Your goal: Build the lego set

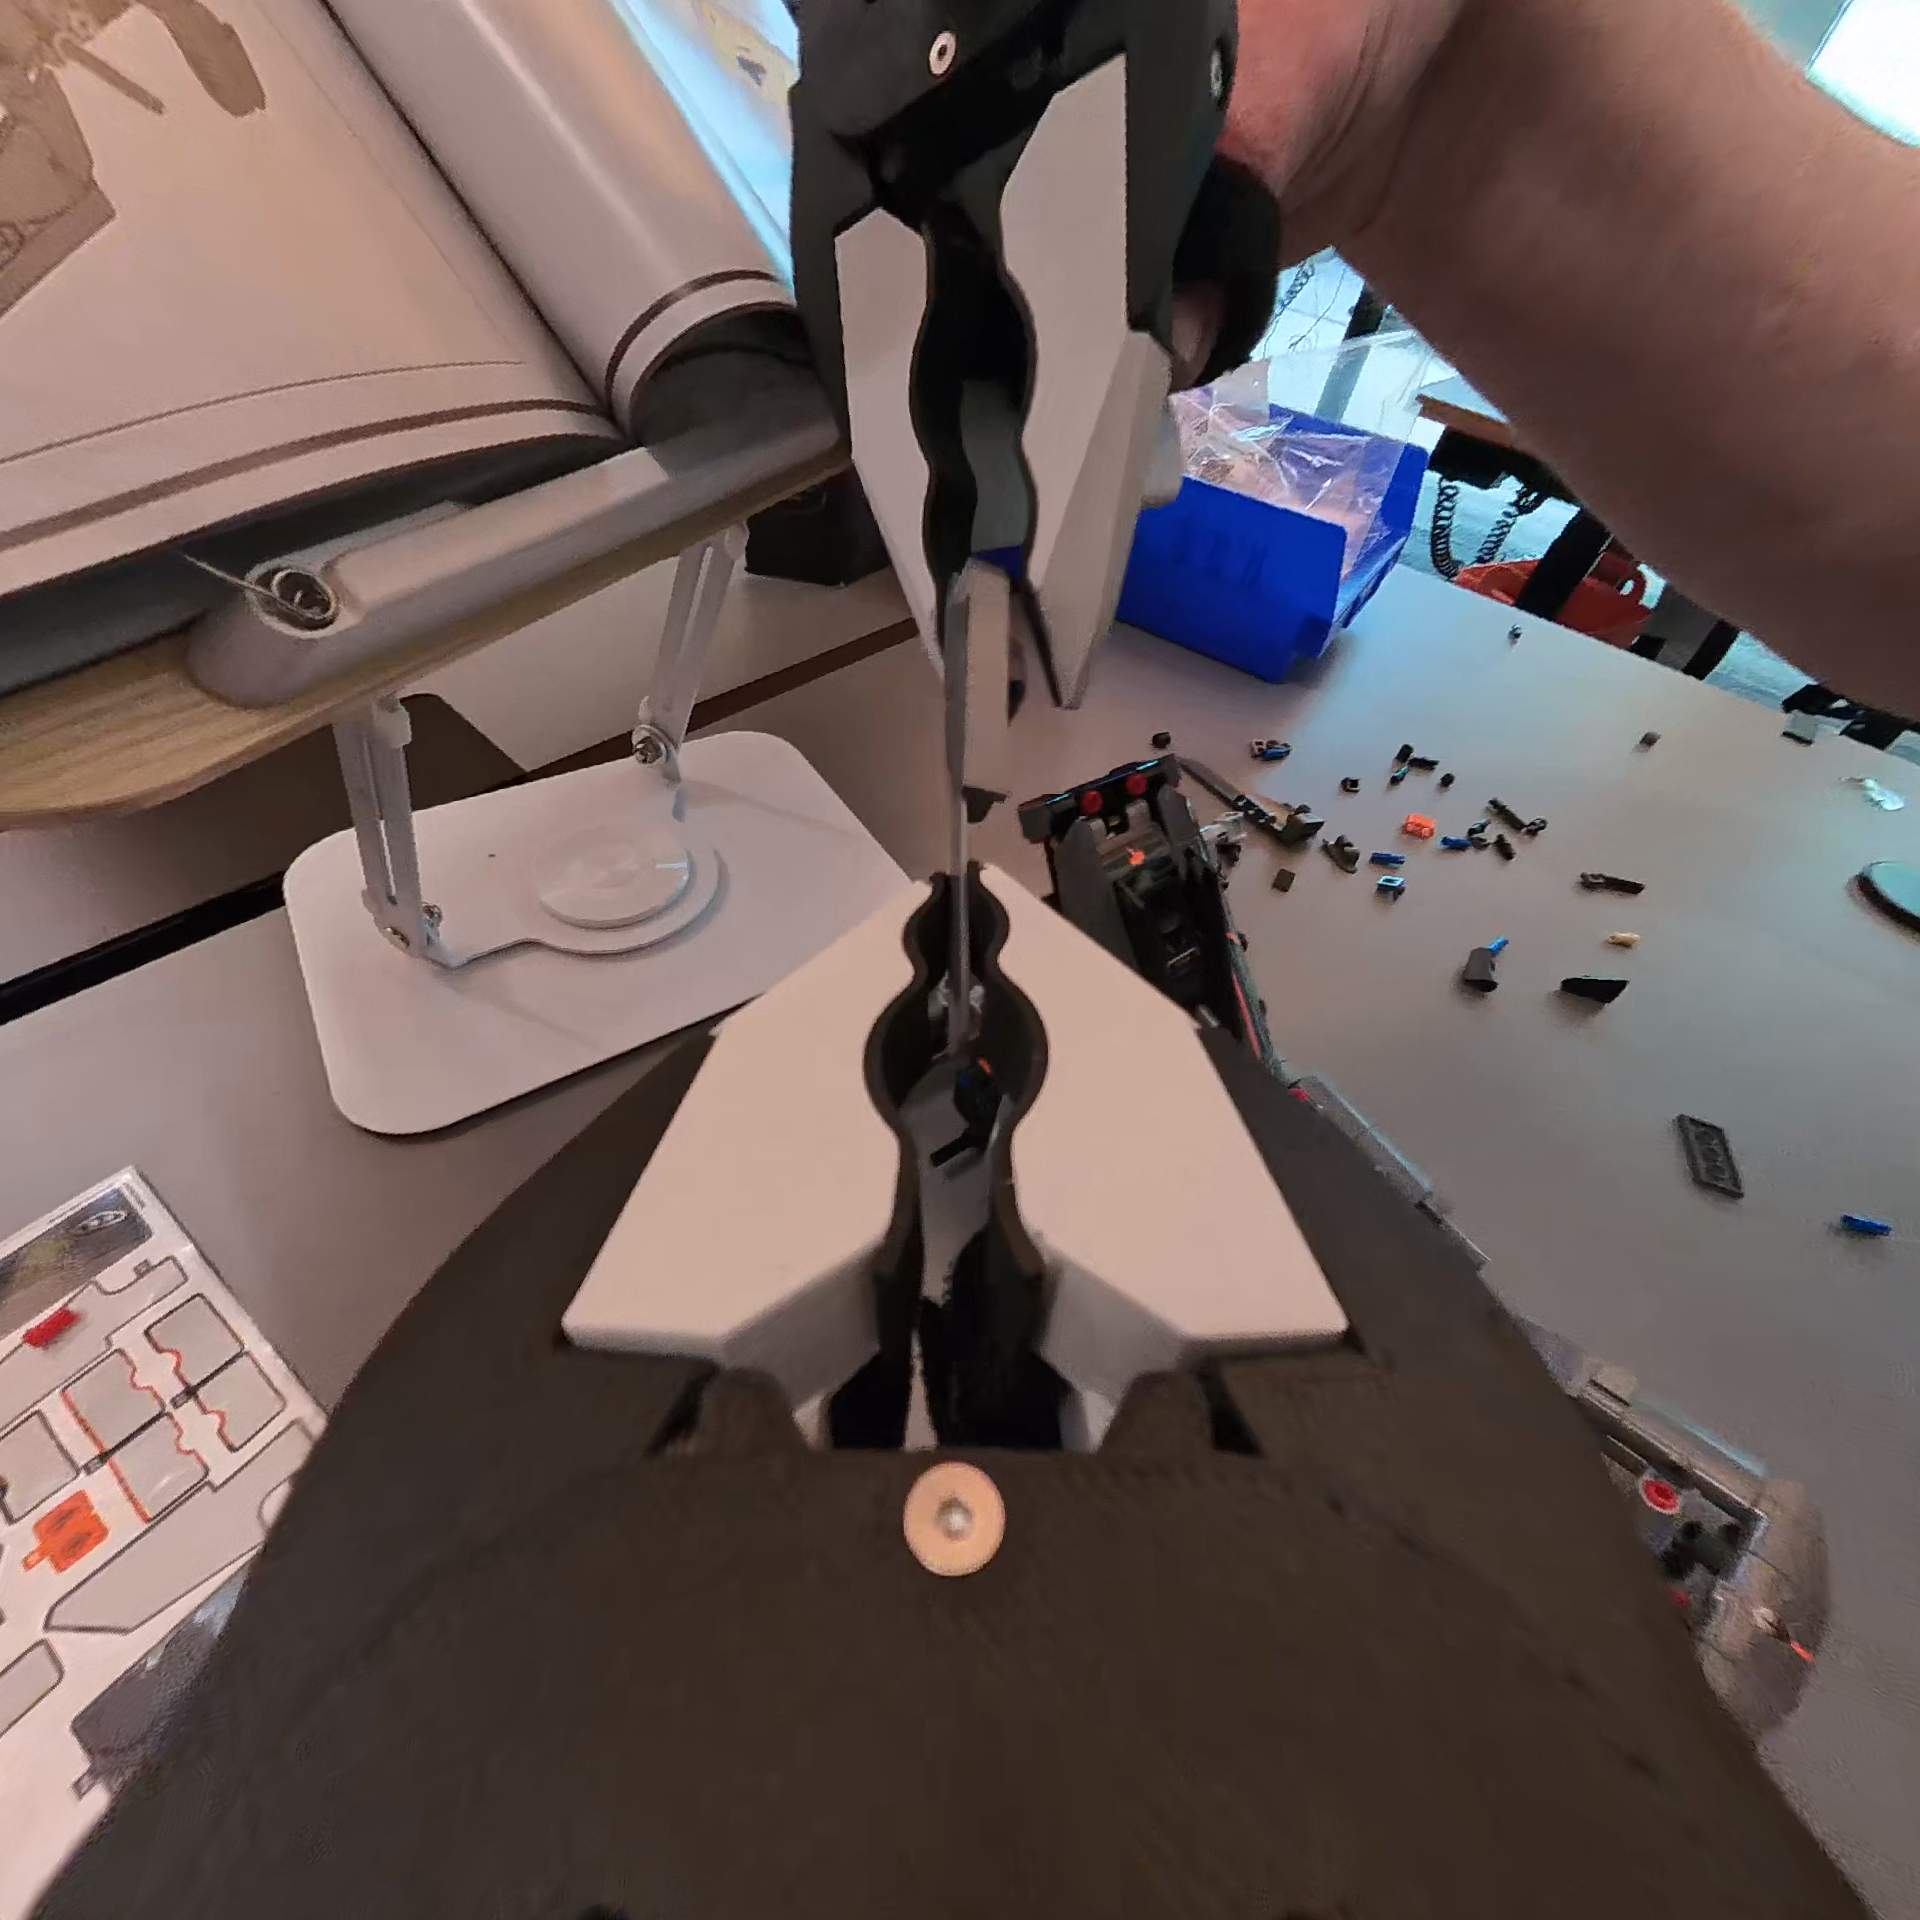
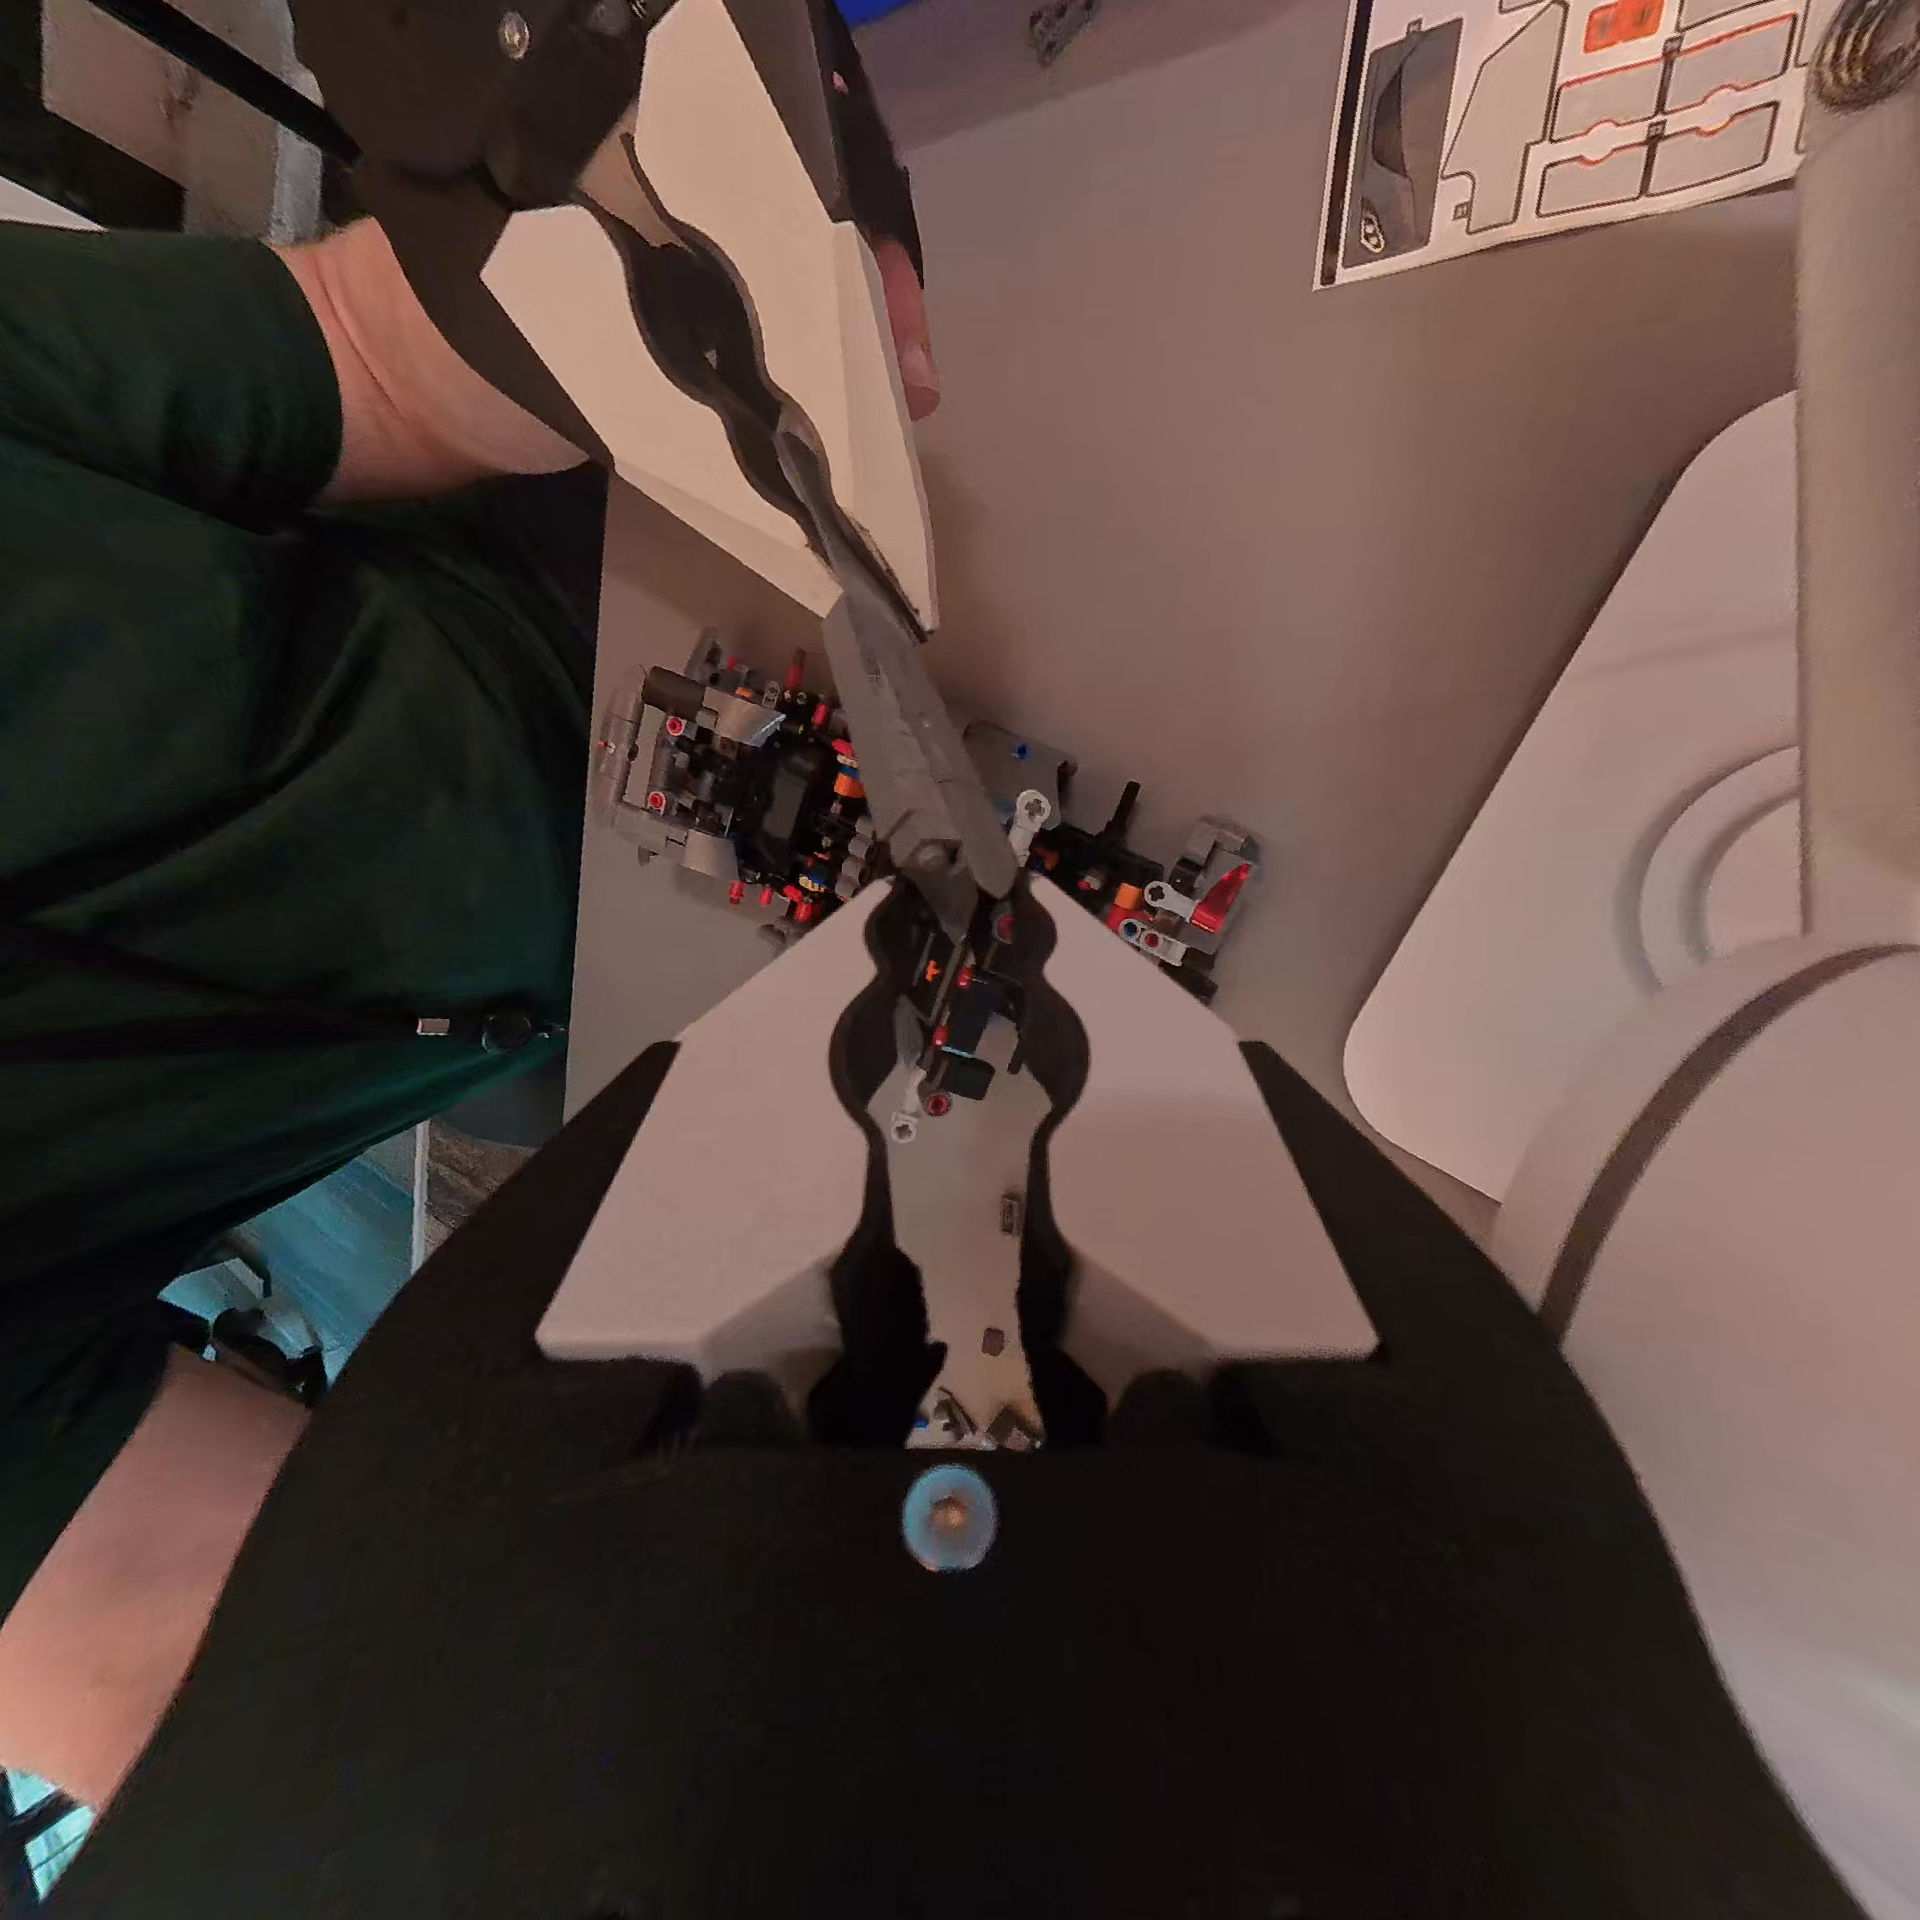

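Observation:
A long, thin grey Lego piece (image 1: 958, 769) hangs in the air between my two grippers. My left gripper (image 1: 958, 883) is shut on its near end, seen edge-on. My right gripper (image 1: 1003, 644) comes down from above and is shut on its far end. In the right wrist view the grey piece (image 2: 914, 748) shows flat, running from my right gripper (image 2: 961, 883) up to my left gripper (image 2: 883, 613). The part-built dark Lego model (image 2: 727, 790) lies on the table below and also shows in the left wrist view (image 1: 1132, 883), partly hidden by the gripper.
Several loose small Lego parts (image 1: 1455, 831) are scattered on the grey table to the right. A blue bin (image 1: 1268, 561) with a plastic bag stands behind. An open instruction book (image 1: 312, 312) rests on a white stand (image 1: 540, 914). A sticker sheet (image 1: 125, 1403) lies at the left. Both grippers' tips are roughly 20 cm from the part-built dark Lego model (image 2: 727, 790).

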### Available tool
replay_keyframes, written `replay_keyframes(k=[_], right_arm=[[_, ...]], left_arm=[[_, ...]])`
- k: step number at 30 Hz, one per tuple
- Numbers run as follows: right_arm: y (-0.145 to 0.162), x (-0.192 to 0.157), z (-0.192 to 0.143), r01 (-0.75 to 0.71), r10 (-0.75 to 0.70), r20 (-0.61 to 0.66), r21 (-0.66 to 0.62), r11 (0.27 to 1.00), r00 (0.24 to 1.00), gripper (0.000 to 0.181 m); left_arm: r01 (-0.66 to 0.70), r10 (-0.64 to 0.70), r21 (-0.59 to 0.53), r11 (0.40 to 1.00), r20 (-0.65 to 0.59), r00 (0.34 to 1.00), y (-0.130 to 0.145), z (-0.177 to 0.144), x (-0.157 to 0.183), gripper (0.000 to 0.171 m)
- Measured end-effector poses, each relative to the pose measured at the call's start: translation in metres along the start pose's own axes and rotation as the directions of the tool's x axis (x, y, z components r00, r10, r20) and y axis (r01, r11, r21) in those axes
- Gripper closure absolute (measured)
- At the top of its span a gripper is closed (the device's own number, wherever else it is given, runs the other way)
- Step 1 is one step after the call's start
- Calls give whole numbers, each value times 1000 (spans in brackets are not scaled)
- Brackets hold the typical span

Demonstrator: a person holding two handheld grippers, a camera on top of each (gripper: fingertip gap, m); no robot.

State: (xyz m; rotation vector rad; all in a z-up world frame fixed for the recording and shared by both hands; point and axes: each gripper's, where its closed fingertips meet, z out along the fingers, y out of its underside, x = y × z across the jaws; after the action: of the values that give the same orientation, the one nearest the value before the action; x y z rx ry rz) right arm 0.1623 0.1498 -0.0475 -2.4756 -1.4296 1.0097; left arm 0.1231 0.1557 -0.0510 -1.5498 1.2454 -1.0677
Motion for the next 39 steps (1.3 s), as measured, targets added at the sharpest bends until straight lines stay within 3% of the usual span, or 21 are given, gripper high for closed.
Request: replay_keyframes(k=[5, 9, 13, 19, 28, 34, 39], right_arm=[[-3, -2, -11, 3, 1, -49, 76, 997, 999, 154], [-2, -1, -15, 5, 7, -99, 117, 993, 995, 151], [8, 1, 1, -12, 20, -101, 75, 997, 995, 152], [3, 3, 5, -81, 89, -42, 168, 982, 995, 154], [-1, 8, 3, -199, 194, 42, 255, 946, 980, 154], [2, 13, 10, -202, 199, 38, 257, 945, 979, 163], [-1, 10, 8, -252, 226, 119, 298, 921, 967, 158]], left_arm=[[-139, 146, -63, 988, 132, 980, 6, -2, -10, 171], [-286, 319, -169, 943, 228, 920, 17, 0, -12, 171], [-288, 322, -172, 942, 226, 919, 21, 8, -5, 171], [-314, 354, -179, 932, 269, 896, 22, 7, -5, 171], [-457, 535, -283, 843, 357, 766, 20, 6, -6, 171], [-482, 565, -297, 824, 375, 735, 24, 7, -3, 171], [-514, 599, -308, 801, 409, 689, 19, 3, -3, 171]])
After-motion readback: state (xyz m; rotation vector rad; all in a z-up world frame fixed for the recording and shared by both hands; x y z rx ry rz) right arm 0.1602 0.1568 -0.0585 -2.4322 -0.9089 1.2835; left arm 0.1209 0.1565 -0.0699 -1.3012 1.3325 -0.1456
